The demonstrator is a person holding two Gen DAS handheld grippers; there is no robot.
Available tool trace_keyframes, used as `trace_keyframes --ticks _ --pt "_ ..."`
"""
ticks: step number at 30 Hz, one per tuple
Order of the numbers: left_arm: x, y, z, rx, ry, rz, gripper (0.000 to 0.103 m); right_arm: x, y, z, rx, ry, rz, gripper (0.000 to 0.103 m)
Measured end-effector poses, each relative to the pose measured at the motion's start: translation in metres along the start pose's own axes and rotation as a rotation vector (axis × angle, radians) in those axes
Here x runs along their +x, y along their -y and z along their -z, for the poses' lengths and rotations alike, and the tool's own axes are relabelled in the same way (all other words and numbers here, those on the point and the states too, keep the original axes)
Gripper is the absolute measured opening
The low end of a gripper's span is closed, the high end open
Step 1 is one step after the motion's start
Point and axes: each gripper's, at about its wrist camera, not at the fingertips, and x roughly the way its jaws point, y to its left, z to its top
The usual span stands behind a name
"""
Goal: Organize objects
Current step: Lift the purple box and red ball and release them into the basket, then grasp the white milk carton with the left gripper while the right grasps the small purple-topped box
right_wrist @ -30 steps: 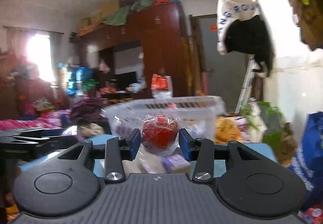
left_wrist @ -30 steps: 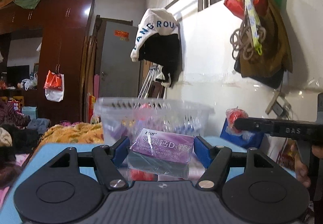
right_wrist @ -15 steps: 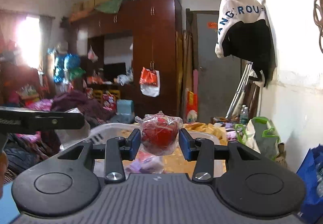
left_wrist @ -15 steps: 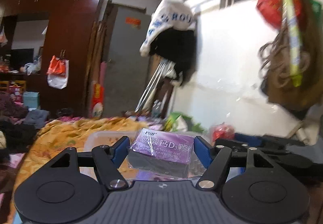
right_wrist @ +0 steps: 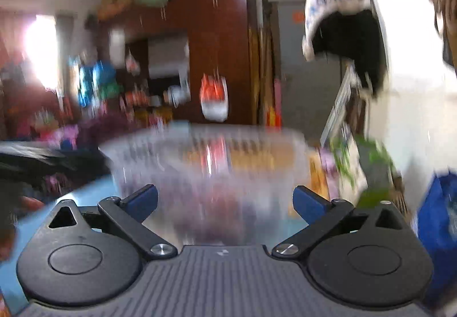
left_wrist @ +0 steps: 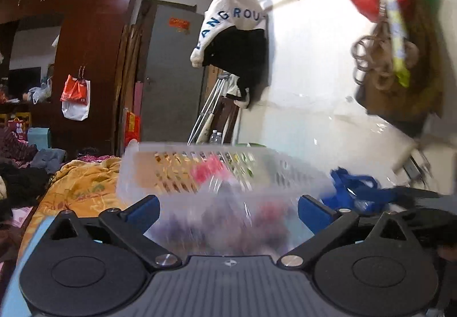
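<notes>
Left gripper [left_wrist: 227, 209], blue-padded fingers spread wide with nothing between them, faces the near wall of the clear slotted plastic basket [left_wrist: 200, 171]; right gripper [right_wrist: 225, 202] likewise spread and empty, apparently freed for another pick; the basket stands on the pale blue table [left_wrist: 34, 234] near its far edge, long axis running left to right across both views; red and purple packets inside are too blurred to identify.

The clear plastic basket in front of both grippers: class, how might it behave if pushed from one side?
The clear plastic basket looks thin-walled and slotted, so it would probably flex rather than stay rigid. It seems light, with only small packets inside, so it may well slide. Being wide and low, it seems unlikely to tip.
</notes>
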Motion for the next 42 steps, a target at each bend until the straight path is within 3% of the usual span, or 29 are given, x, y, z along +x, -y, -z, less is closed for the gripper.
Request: trace_keyframes --ticks 3,5,7,10,15,19,22,23,24,37,42 --pt "-0.009 0.013 0.027 0.034 -0.09 0.036 0.103 0.01 0.006 0.016 0.038 -0.088 -0.051 0.102" --pt "-0.015 0.022 0.042 0.055 -0.109 0.063 0.103 0.018 0.009 0.018 0.048 -0.115 -0.075 0.092" --pt "-0.011 0.028 0.052 0.081 -0.158 0.078 0.103 0.029 0.008 0.017 0.04 -0.15 -0.058 0.075" --pt "-0.003 0.03 0.061 0.098 -0.194 0.075 0.103 0.041 0.004 0.018 0.024 -0.192 -0.071 0.07" --pt "0.007 0.024 0.064 0.047 -0.246 0.091 0.103 0.042 0.006 0.023 0.015 -0.206 -0.086 0.049" --pt "0.015 0.035 0.063 0.102 -0.274 0.045 0.102 0.032 0.003 0.023 -0.012 -0.165 -0.062 0.047" --pt "0.017 0.041 0.065 0.135 -0.285 0.026 0.088 0.022 0.0 0.022 -0.032 -0.106 -0.025 0.046" --pt "0.017 0.042 0.065 0.144 -0.284 0.02 0.078 0.02 -0.001 0.022 -0.035 -0.087 -0.021 0.046" --pt "0.016 0.042 0.066 0.152 -0.278 0.015 0.074 0.017 -0.002 0.022 -0.037 -0.071 -0.018 0.046" --pt "-0.02 0.035 0.067 0.141 -0.068 0.062 0.074 0.006 0.0 0.018 -0.013 0.033 0.0 0.046" --pt "-0.023 0.028 0.065 0.107 -0.044 0.06 0.074 0.003 -0.003 0.018 -0.025 0.059 0.01 0.046"
